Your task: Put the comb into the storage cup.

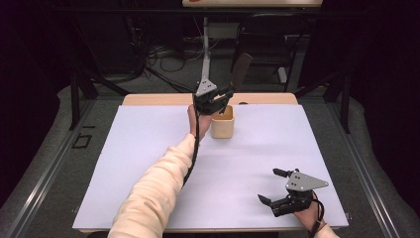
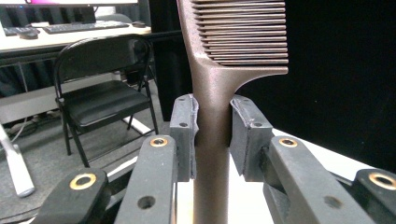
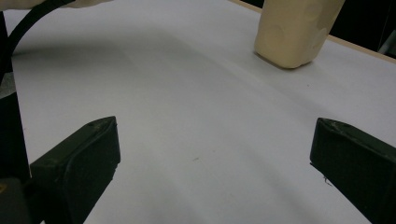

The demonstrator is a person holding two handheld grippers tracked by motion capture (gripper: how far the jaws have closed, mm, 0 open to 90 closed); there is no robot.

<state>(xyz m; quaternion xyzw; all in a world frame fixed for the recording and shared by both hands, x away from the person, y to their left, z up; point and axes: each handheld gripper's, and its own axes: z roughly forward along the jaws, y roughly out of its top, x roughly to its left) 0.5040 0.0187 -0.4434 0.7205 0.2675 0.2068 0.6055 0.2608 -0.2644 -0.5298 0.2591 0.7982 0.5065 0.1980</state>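
Comb (image 2: 212,84) handle clamped upright in left hand-held gripper (image 1: 221,99), just above cup (image 1: 222,124), apparently for dropping in; right hand-held gripper (image 1: 274,188) rests apart, empty.

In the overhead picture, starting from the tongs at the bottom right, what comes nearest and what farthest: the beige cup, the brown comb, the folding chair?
Measured from the right tongs:
1. Beige cup, on the white sheet, up and to the left.
2. Brown comb, held upright above the cup by the left tongs.
3. Folding chair, on the floor beyond the table's far edge.
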